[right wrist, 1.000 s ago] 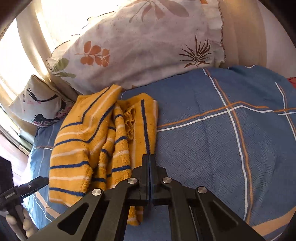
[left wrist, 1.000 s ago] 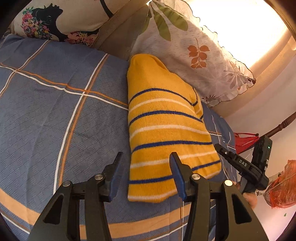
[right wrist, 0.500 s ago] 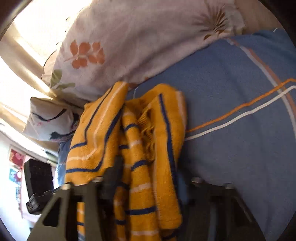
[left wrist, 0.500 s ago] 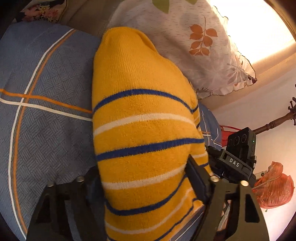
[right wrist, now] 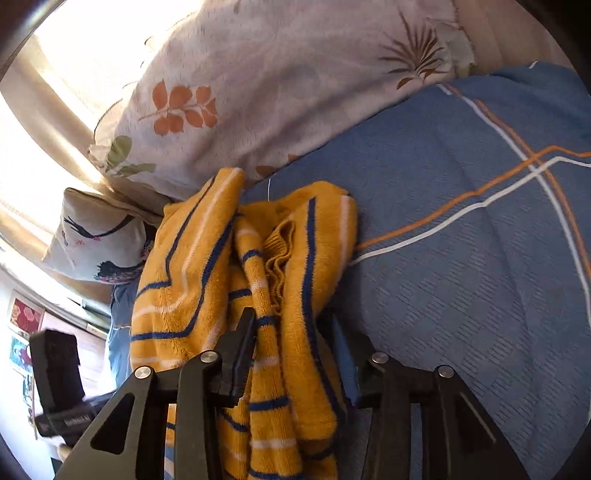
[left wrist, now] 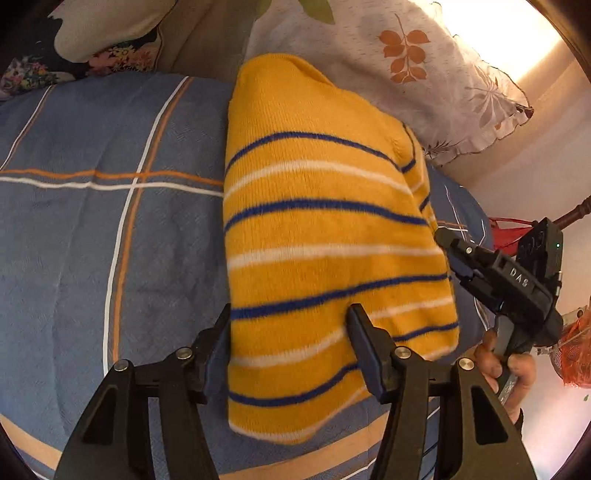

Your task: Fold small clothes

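Note:
A yellow knit sweater with blue and white stripes lies folded lengthwise on the blue checked bedspread. My left gripper is open, its jaws straddling the sweater's near hem. My right gripper is open too, its jaws on either side of the bunched folds at the other end of the sweater. The right gripper also shows in the left wrist view, at the sweater's right edge, held by a hand.
A white pillow with orange leaf print lies against the sweater's far end, also in the right wrist view. A floral pillow sits behind it. The bed edge drops off at the right, with an orange mesh bag beyond.
Both grippers moved in onto the sweater ends. The right gripper, shut a second ago, has opened around the folds. The left gripper stays open, now astride the hem.

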Motion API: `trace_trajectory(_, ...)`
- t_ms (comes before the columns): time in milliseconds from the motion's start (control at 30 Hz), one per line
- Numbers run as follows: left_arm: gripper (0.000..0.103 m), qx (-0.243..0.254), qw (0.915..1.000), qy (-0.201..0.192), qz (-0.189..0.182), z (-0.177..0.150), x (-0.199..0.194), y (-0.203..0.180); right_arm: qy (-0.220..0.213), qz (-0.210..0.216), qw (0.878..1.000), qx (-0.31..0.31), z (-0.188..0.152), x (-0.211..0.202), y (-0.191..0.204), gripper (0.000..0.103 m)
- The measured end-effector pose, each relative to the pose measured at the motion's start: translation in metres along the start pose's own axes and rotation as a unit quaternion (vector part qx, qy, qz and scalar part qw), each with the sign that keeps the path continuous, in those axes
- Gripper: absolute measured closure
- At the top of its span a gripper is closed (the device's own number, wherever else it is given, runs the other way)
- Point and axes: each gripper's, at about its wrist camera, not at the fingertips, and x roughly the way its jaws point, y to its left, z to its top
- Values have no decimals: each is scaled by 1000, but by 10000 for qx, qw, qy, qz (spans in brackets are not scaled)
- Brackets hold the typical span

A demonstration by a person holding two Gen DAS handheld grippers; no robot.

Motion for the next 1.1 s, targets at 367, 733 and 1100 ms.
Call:
trace_trajectory(367, 43, -13, 9947, -1026, -6, -44, -73, 7, -36, 349, 9984, -447, 11, 10, 49, 57)
trace_trajectory(733, 41, 203, 9936, -1113, 56, -50, -82, 11, -287, 178, 9972, -668, 11, -17, 59, 96)
trace_trajectory(1100, 41, 158, 9998, -63, -83, -37, 6, -15, -11, -973, 9918, -829, 4, 3, 33, 94)
